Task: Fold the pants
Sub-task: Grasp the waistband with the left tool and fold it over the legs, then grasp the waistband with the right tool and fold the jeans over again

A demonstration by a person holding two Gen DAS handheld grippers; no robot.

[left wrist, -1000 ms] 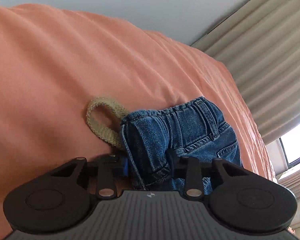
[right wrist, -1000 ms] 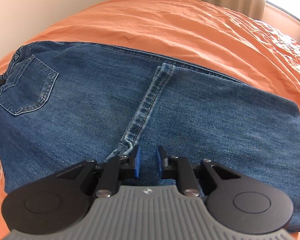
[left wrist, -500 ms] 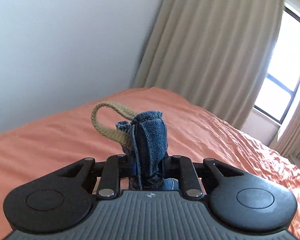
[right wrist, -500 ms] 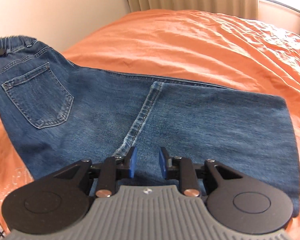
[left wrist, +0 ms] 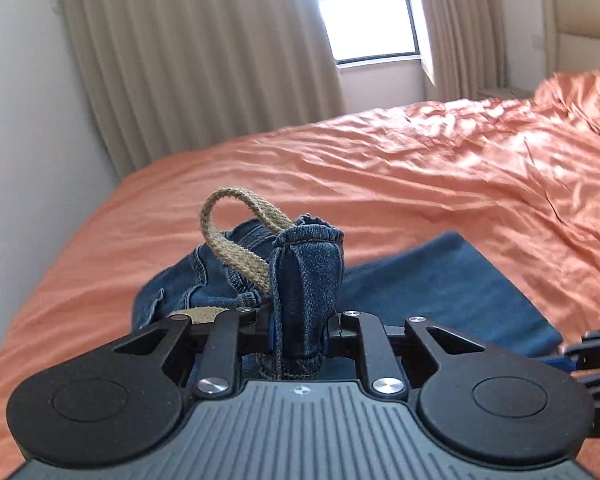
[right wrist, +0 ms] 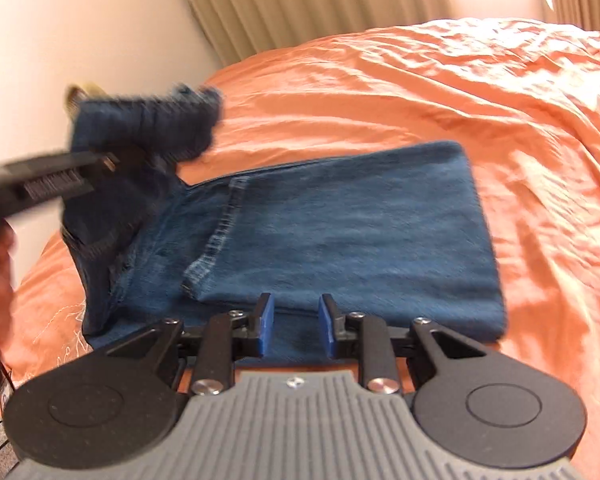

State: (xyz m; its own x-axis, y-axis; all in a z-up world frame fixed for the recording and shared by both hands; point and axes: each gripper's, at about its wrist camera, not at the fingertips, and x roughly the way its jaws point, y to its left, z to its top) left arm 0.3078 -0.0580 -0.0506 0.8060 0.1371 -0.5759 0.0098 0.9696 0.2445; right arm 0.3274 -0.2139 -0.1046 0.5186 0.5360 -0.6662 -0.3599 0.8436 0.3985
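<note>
Blue denim pants [right wrist: 340, 232] lie on the orange bed, legs folded flat. My left gripper [left wrist: 300, 332] is shut on the bunched waistband [left wrist: 308, 280], with a beige drawstring loop [left wrist: 236, 248] sticking out. It holds the waist end lifted above the bed; in the right wrist view the left gripper [right wrist: 100, 160] and waistband [right wrist: 152, 120] appear blurred at upper left. My right gripper [right wrist: 296, 328] is open, blue pads [right wrist: 266, 328] apart, hovering just over the near edge of the folded legs. It shows at the right edge of the left wrist view [left wrist: 592, 356].
The orange bedspread [left wrist: 420, 168] stretches far and right, wrinkled. A white wall [right wrist: 80, 32] runs along the left of the bed. Beige curtains [left wrist: 200, 60] and a window [left wrist: 364, 12] stand behind. A headboard [left wrist: 580, 28] is at far right.
My left gripper lifted the waistband off the bed and swung it over toward the legs. My right gripper opened wider and drew back to the near edge of the pants.
</note>
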